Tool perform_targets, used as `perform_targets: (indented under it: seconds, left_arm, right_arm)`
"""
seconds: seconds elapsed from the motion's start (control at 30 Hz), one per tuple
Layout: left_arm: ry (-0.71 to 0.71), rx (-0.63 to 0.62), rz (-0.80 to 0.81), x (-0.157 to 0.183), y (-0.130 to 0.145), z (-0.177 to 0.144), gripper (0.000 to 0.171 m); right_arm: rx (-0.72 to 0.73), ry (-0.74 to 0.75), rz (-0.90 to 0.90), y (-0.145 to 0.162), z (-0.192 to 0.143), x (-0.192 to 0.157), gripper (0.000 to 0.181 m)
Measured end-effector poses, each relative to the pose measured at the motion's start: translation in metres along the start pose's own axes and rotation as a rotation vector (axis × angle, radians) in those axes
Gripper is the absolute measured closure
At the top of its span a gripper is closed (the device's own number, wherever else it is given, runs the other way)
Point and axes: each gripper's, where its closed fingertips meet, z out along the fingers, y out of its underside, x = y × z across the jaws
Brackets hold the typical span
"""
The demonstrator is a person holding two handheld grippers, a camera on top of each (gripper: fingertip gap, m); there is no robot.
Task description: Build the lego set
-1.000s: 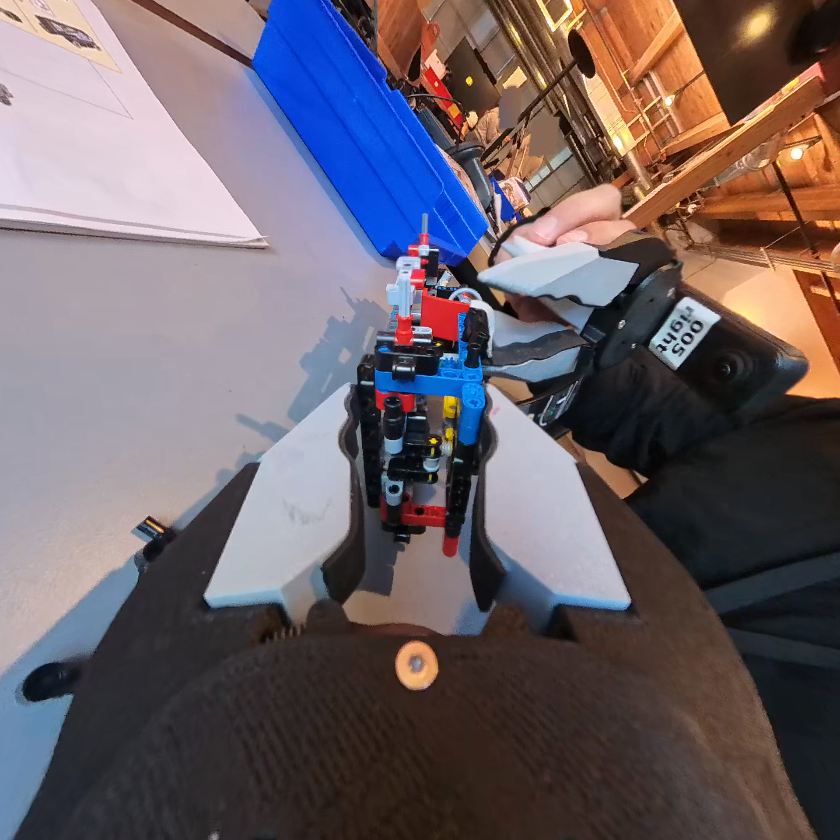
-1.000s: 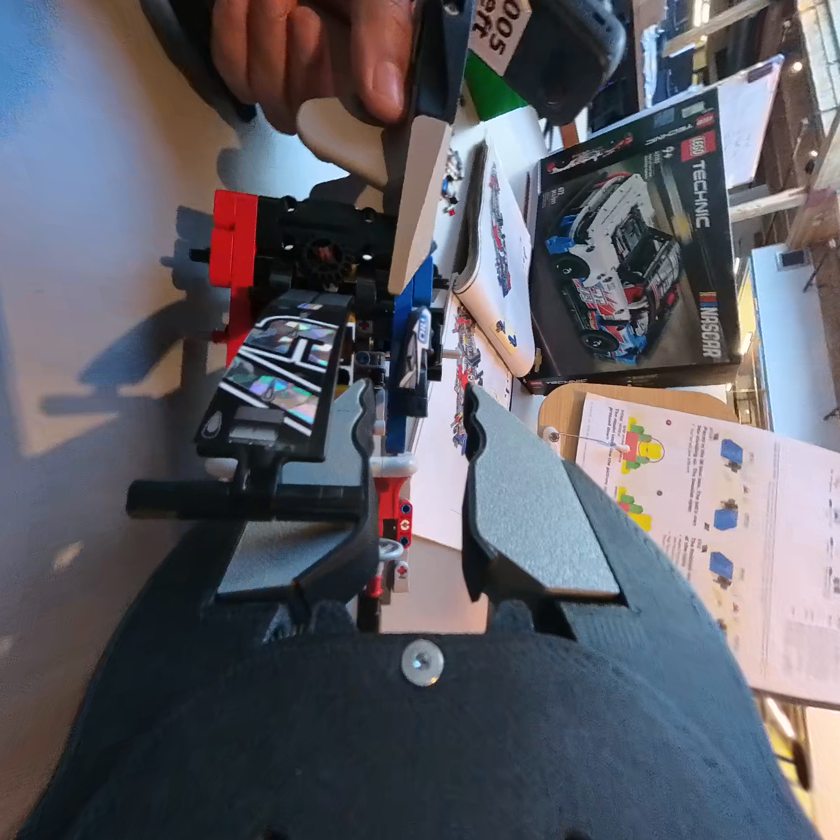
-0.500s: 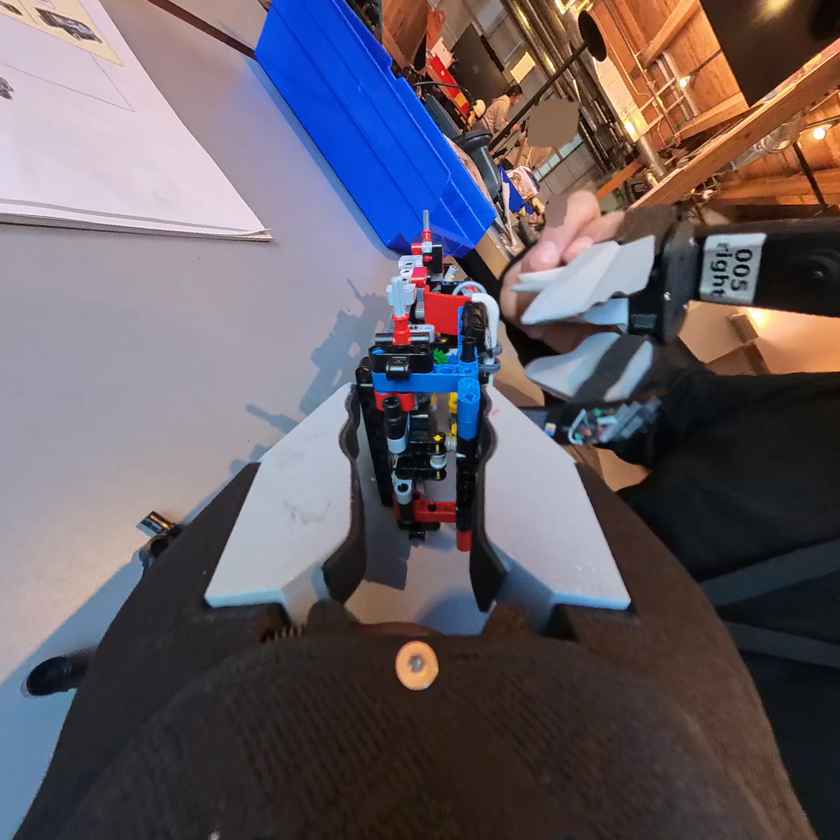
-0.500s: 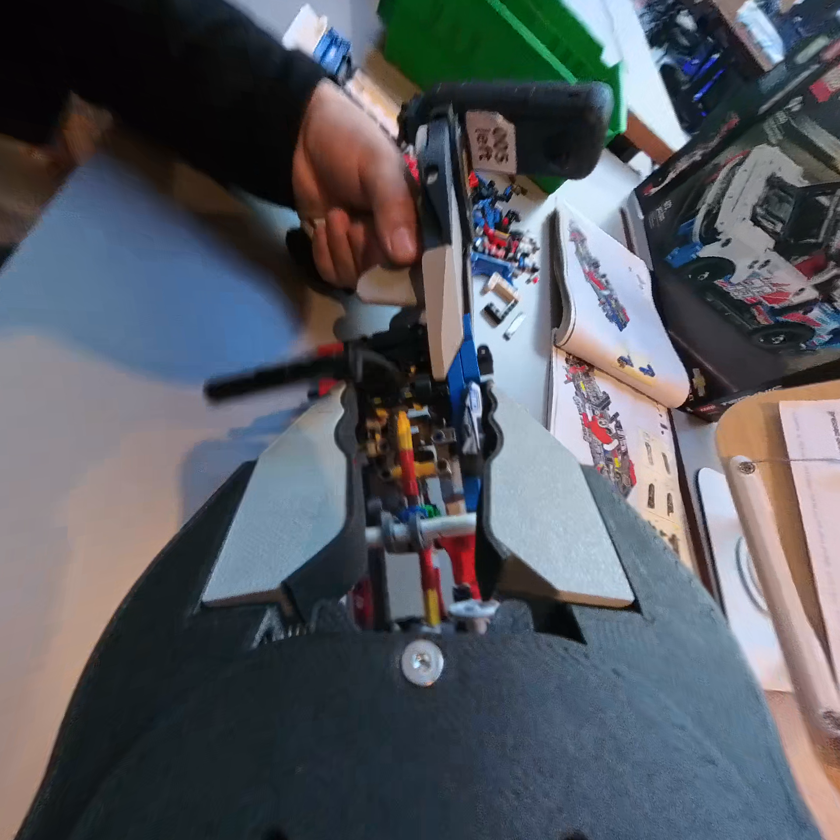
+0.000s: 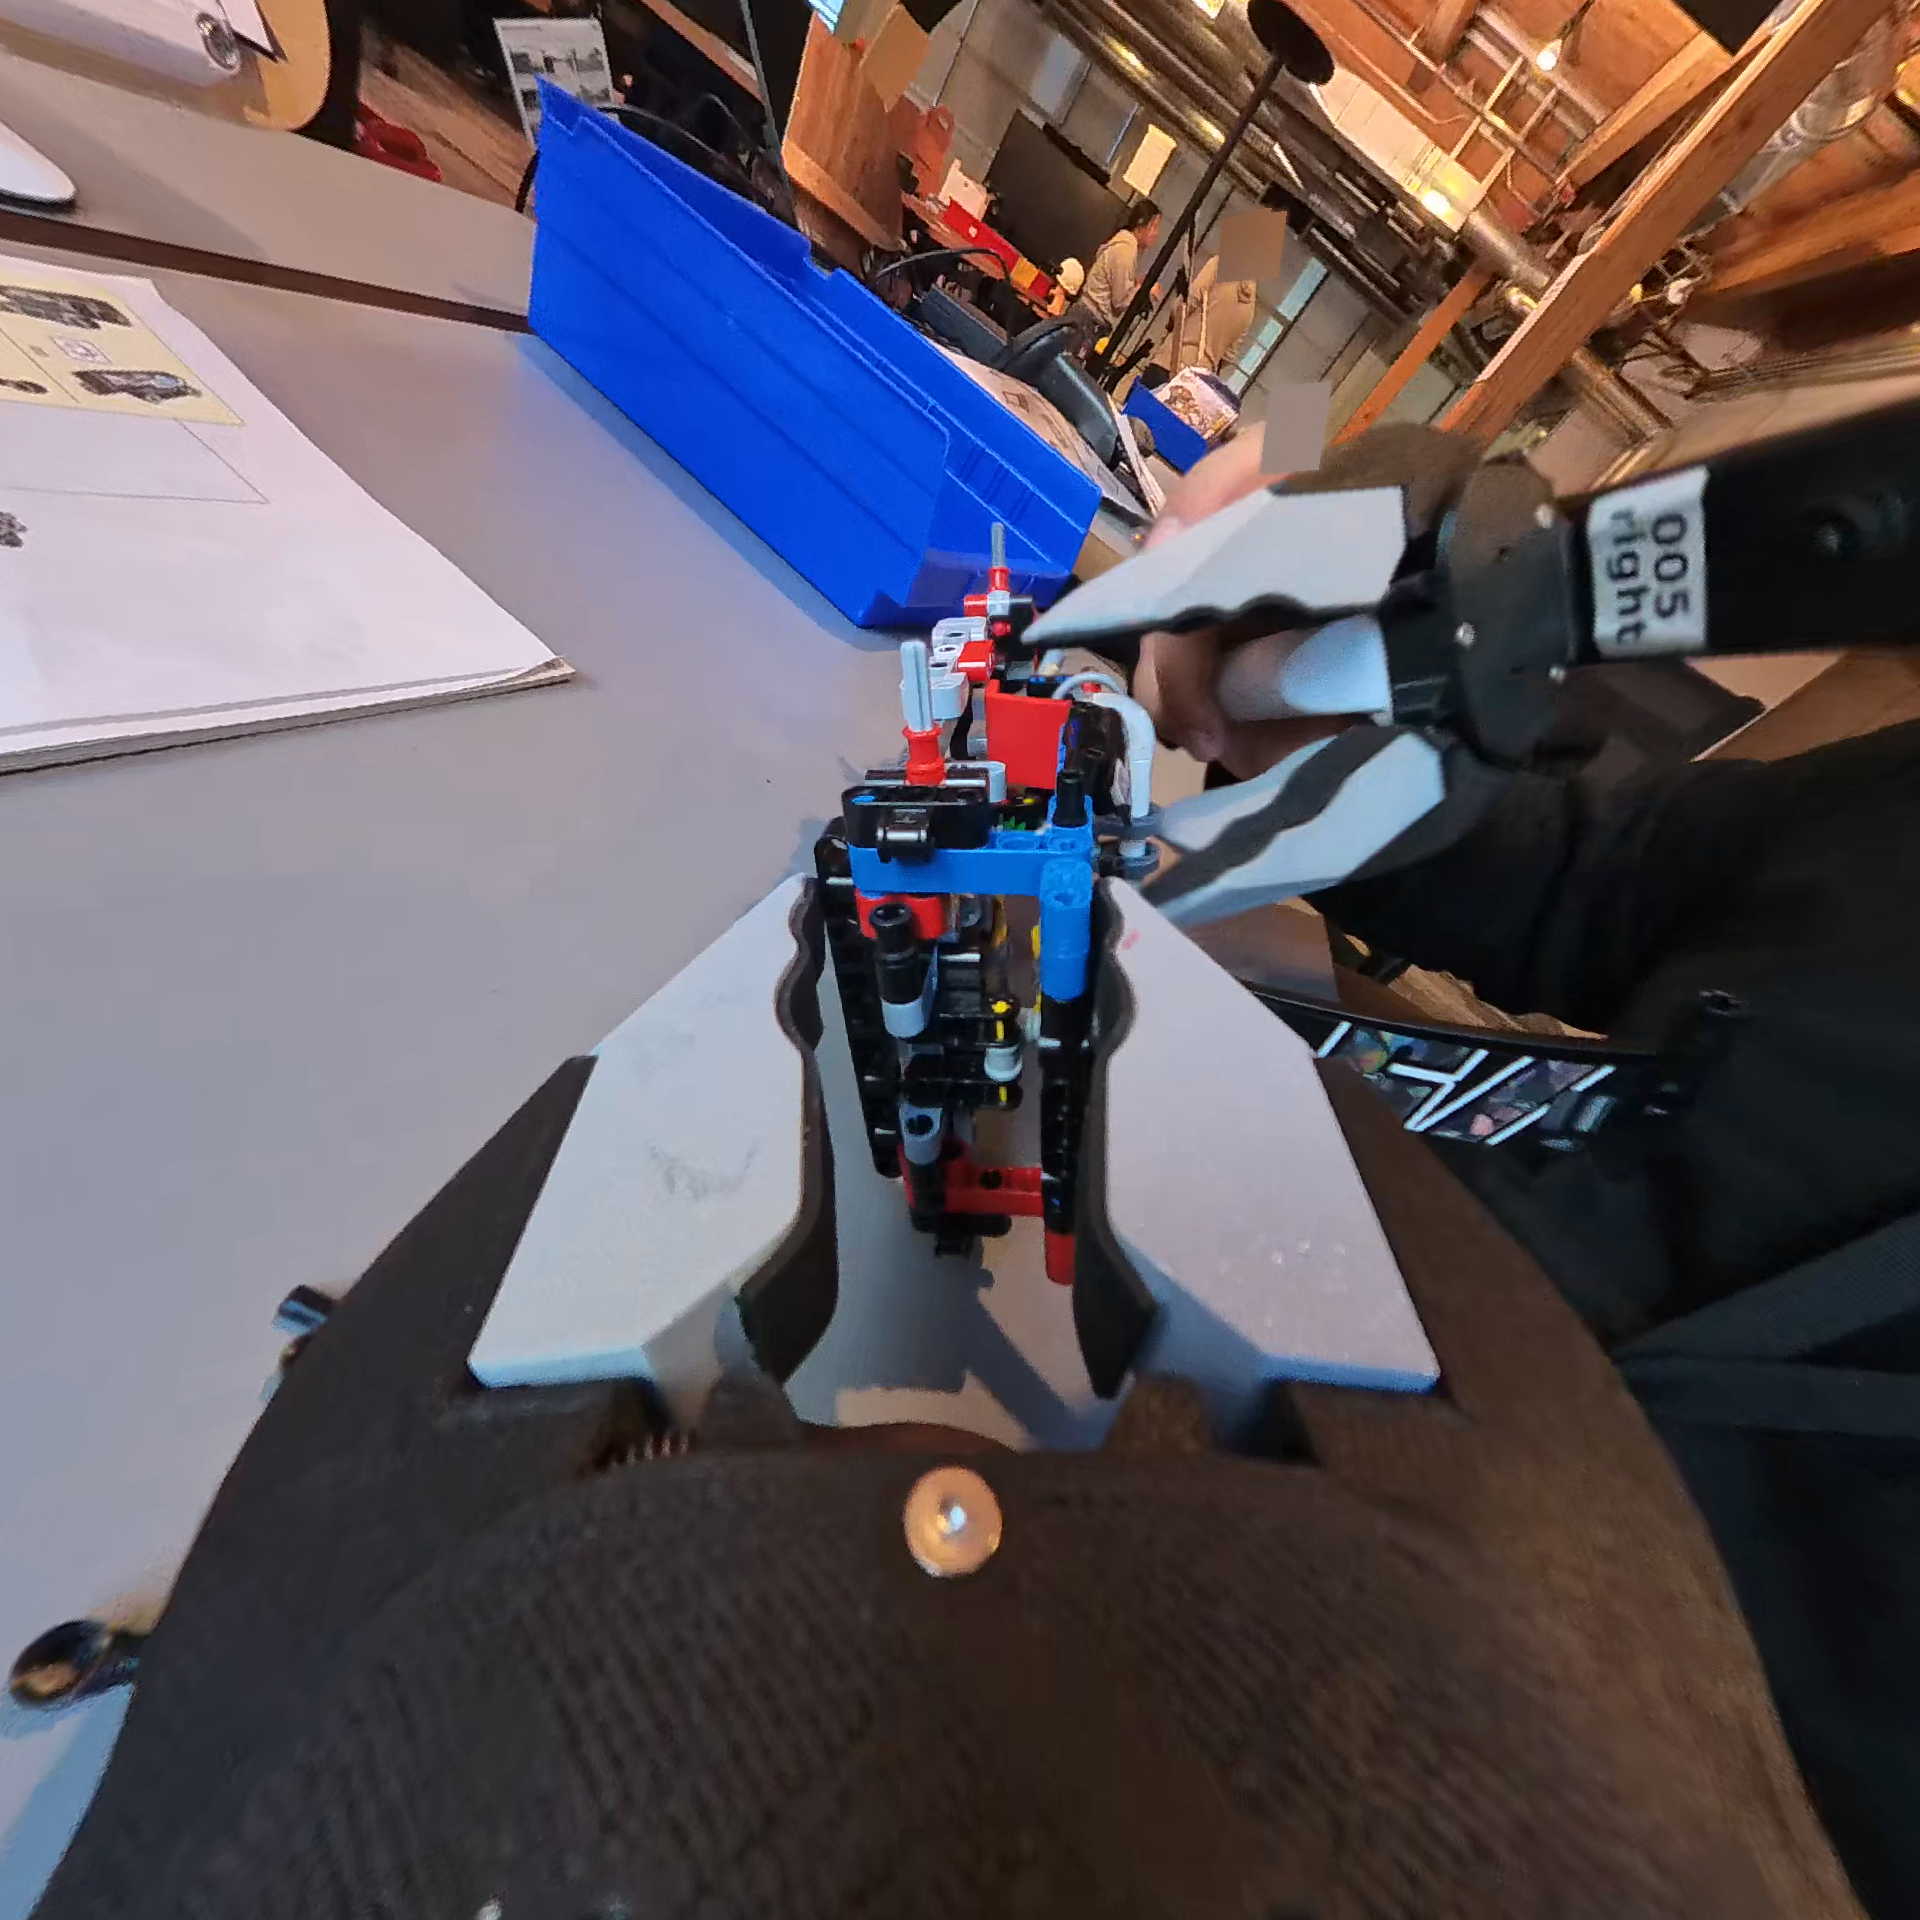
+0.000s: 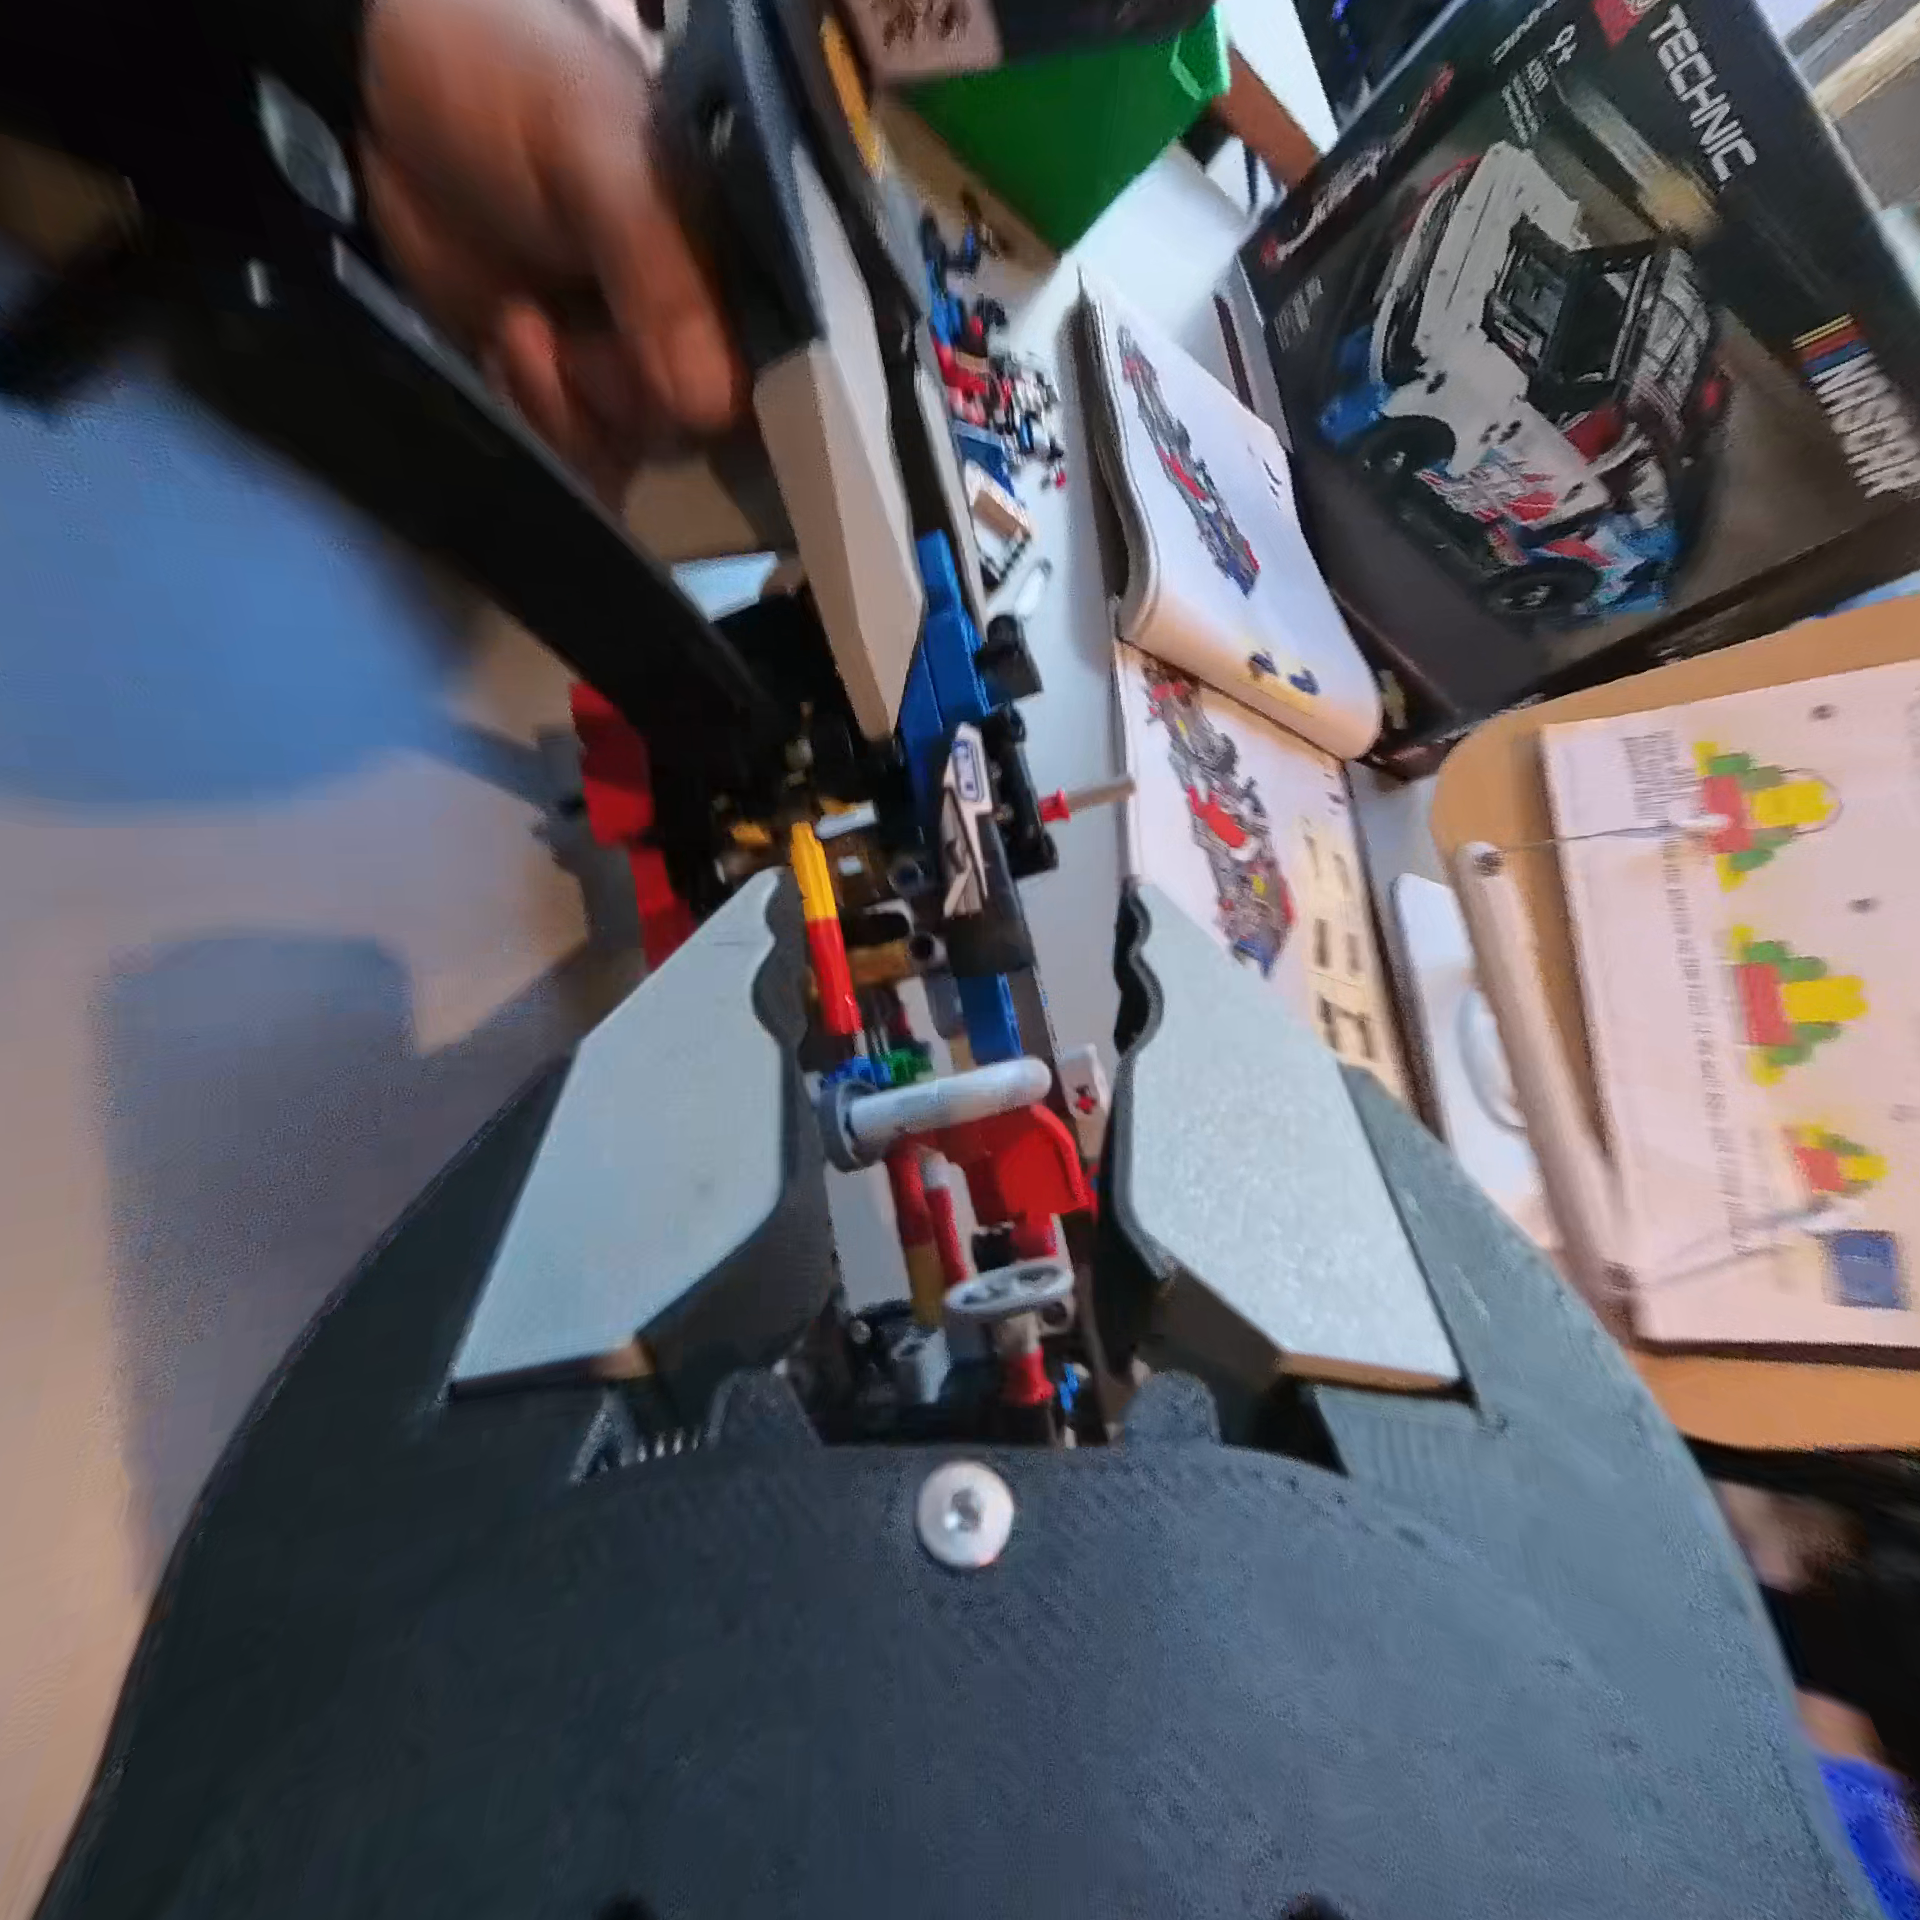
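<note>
The half-built lego model (image 5: 966,997), a frame of black, blue and red beams, stands on the grey table (image 5: 416,935). My left gripper (image 5: 956,987) is shut on its near end, one finger on each side. My right gripper (image 5: 1101,727) comes in from the right with its jaws open astride the model's far end. In the right wrist view the model (image 6: 935,1039) lies deep between the open fingers of my right gripper (image 6: 951,935), with a gap at the right finger. A black stickered panel (image 5: 1475,1091) shows to the right of my left gripper.
A blue bin (image 5: 790,384) stands behind the model and an instruction booklet (image 5: 208,582) lies at the left. The right wrist view shows the set's box (image 6: 1558,364), an open booklet (image 6: 1216,520), loose pieces (image 6: 987,395), a green bin (image 6: 1060,135) and a wooden board (image 6: 1714,1382). My left and right fingertips are right by each other.
My right gripper left the stickered panel, swung round and came down over the model's far end with its jaws wider apart. My left gripper kept its hold.
</note>
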Motion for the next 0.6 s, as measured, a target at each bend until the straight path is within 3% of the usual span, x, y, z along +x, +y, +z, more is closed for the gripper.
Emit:
perform_targets:
  seconds: [0.1,0.17,0.33,0.47,0.6]
  left_arm:
    - [-0.011,-0.007,-0.042,-0.003,0.002,0.001,0.123]
    - [-0.021,-0.008,-0.059,-0.007,0.003,0.000,0.123]
    - [-0.033,-0.008,-0.078,-0.010,0.002,-0.002,0.123]
    - [-0.036,-0.012,-0.097,-0.011,0.003,-0.002,0.123]
    - [-0.038,-0.025,-0.097,-0.009,0.004,0.000,0.123]
  right_arm:
    - [-0.069,0.119,-0.274,0.008,0.003,0.004,0.140]
    - [-0.081,0.172,-0.374,0.005,0.004,0.007,0.141]
    - [-0.111,0.173,-0.474,0.007,0.006,0.011,0.133]
    - [-0.104,0.107,-0.424,0.002,-0.001,0.010,0.141]
    - [-0.148,0.149,-0.471,0.002,0.007,0.016,0.138]
